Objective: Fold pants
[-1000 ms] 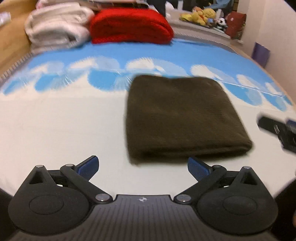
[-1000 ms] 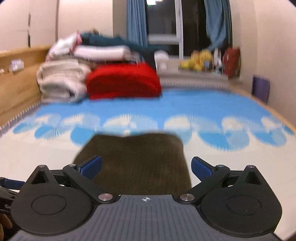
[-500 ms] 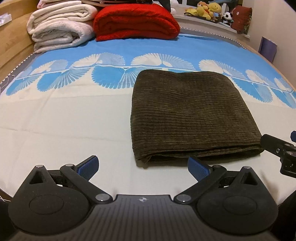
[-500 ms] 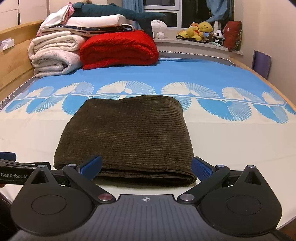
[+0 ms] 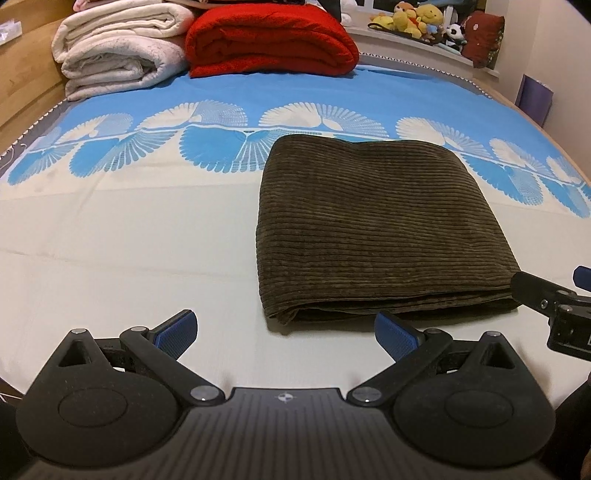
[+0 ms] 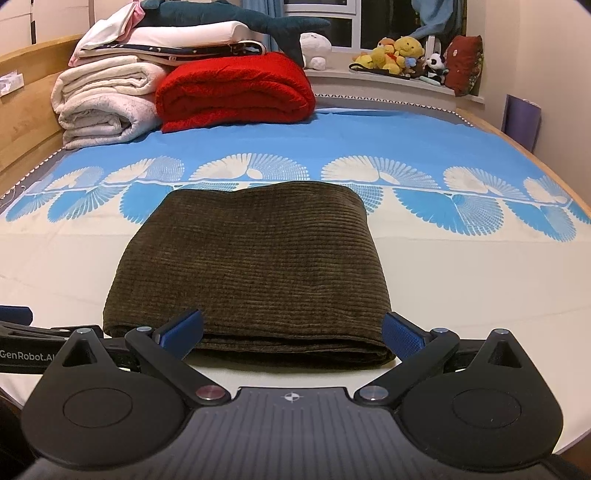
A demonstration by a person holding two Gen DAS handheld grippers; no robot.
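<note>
On the bed, near the front edge, lie the brown pants, folded into a neat, thick square. The cloth has small ridges running across it. The folded layers show along the side closest to us, and the far side of the square reaches the row of blue and white fan shapes on the sheet. The left gripper hangs low over the pale part of the sheet, just in front of the pants and a bit to their left. Its 2 blue fingers are spread wide apart, and there is nothing between them. The right gripper sits right in front of the pants, pointing straight at them. Its jaws are wide open too, about as wide as the folded edge, and they hold nothing. I cannot tell if its blue fingertips touch the cloth or just sit in front of it. From the left camera, a bit of the right gripper pokes in beside the near right corner of the pants. At the far end of the bed there is a rolled red blanket next to a pile of white blankets. A toy shark lies on top of the pile. Soft toys sit on the window ledge.
</note>
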